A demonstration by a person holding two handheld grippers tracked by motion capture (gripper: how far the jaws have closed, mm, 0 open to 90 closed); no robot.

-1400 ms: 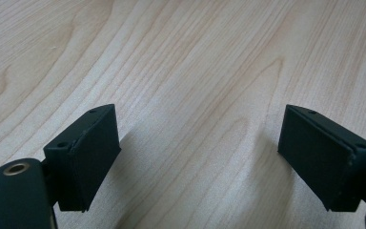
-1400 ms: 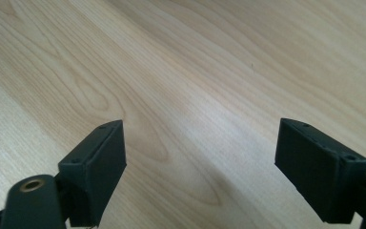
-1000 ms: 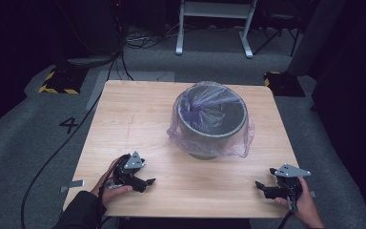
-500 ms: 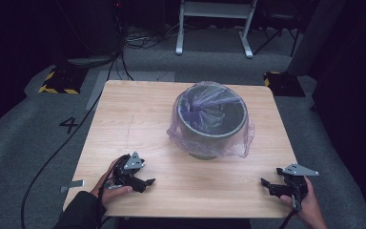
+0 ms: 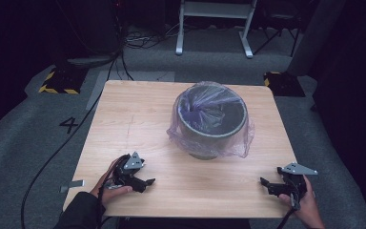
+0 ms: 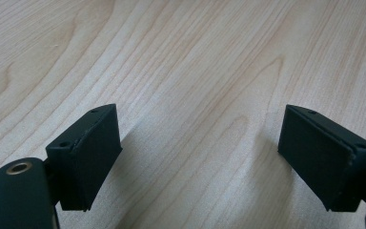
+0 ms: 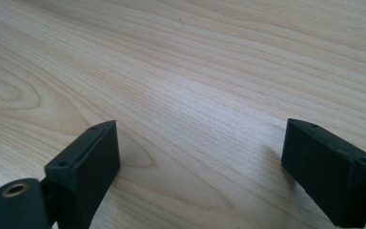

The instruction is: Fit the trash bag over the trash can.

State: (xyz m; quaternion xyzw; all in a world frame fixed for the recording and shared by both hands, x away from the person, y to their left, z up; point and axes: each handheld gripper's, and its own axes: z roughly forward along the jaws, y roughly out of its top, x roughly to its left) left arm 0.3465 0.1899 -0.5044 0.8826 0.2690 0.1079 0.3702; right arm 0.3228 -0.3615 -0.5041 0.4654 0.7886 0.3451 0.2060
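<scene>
A grey round bin [image 5: 212, 125] stands right of the middle of the wooden table [image 5: 138, 124], lined with a thin purple plastic bag [image 5: 205, 107] that drapes over its rim. My left gripper [image 5: 145, 182] rests low at the front left, held by a hand, jaws wide apart over bare wood [image 6: 200, 138]. At the front right corner my right gripper [image 5: 269, 185] stands open too, with nothing between its jaws [image 7: 200, 152]. Both are well in front of the bin.
The table stands on grey carpet with a painted number 4 [image 5: 69, 125] at the left. A black cable [image 5: 52, 157] runs across the floor. A white metal stand [image 5: 214, 24] and yellow-black striped blocks [image 5: 57, 83] lie beyond the table.
My right gripper has slid a little toward the table's front right corner. The left gripper and the bin have stayed where they were.
</scene>
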